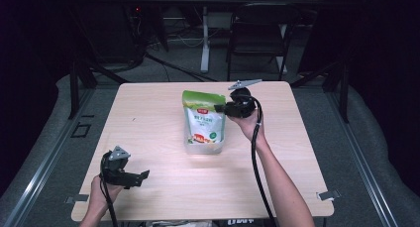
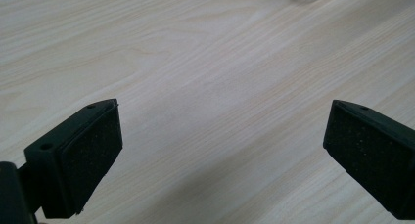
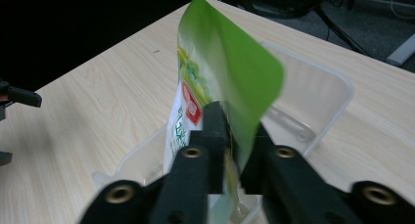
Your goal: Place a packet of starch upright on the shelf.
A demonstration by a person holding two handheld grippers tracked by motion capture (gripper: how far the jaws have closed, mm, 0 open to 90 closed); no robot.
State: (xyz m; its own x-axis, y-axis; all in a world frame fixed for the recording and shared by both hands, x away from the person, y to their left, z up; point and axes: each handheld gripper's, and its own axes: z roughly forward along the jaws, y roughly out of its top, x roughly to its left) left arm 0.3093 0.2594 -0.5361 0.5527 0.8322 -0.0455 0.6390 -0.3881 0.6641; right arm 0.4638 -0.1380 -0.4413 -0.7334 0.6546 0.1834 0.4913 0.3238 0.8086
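Green pouch (image 1: 203, 122) edge pinched, right hand-held gripper (image 1: 221, 108)

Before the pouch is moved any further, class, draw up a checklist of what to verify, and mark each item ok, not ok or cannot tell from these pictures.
1. Right tool shut on the green pouch: ok, its jaws pinch the pouch's side edge in the right gripper view.
2. Pouch upright: ok, it stands tall in the high view.
3. Pouch inside the clear container: ok, the walls rise around its base.
4. Pouch bottom resting on the container floor: cannot tell, hidden by the jaws.
5. Left tool free to help: ok, jaws wide apart over bare table.
6. Container held steady: not ok, nothing grips it.
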